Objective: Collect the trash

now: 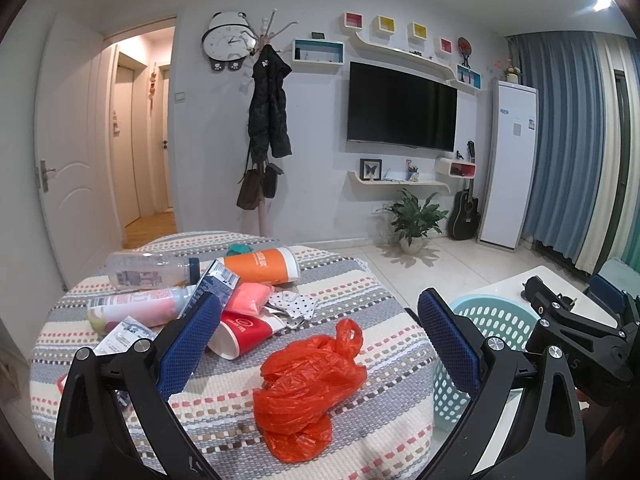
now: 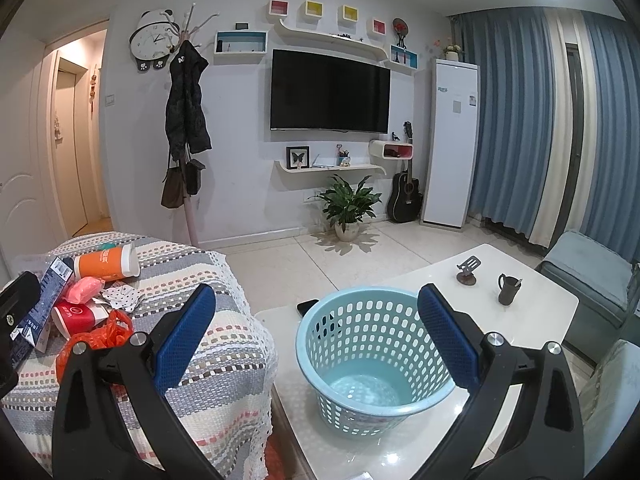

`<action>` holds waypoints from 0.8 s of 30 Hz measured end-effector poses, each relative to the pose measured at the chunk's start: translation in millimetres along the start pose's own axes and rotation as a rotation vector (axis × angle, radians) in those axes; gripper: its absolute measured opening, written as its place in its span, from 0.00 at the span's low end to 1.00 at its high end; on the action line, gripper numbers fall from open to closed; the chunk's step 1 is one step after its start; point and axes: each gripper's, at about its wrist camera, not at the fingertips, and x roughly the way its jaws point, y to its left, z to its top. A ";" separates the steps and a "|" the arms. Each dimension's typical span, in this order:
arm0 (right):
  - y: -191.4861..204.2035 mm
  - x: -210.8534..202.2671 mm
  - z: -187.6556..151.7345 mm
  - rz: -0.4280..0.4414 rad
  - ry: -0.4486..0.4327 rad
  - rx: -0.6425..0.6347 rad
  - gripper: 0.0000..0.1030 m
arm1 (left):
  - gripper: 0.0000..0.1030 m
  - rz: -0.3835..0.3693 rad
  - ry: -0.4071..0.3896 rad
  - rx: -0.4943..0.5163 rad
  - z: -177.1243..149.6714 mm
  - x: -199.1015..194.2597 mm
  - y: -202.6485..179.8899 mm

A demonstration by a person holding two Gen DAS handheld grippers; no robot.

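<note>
Both fingers pairs spread empty: left gripper [image 1: 318, 334] above orange bag [image 1: 308, 390], right gripper [image 2: 316, 328] over basket [image 2: 376, 360].

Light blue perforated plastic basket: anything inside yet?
No trash visible in the light blue perforated plastic basket; its bare floor shows. The right gripper's blue finger hides part of the rim; the near inner wall is out of sight.

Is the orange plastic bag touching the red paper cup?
Cannot tell. In the left wrist view a strip of cloth shows between the orange plastic bag and the red paper cup; the right wrist view shows them overlapping.
</note>
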 end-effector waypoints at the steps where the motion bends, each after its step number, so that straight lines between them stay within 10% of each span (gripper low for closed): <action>1: -0.1 0.0 0.3 0.000 0.000 0.000 0.93 | 0.93 -0.001 0.000 0.000 -0.1 -0.2 0.2; 14: 14.2 -2.6 3.1 0.060 -0.003 -0.013 0.92 | 0.93 0.037 0.000 -0.010 2.7 -5.4 15.3; 24: 71.7 -0.4 0.9 0.308 0.065 -0.089 0.53 | 0.93 0.226 0.050 -0.078 3.3 -25.1 107.7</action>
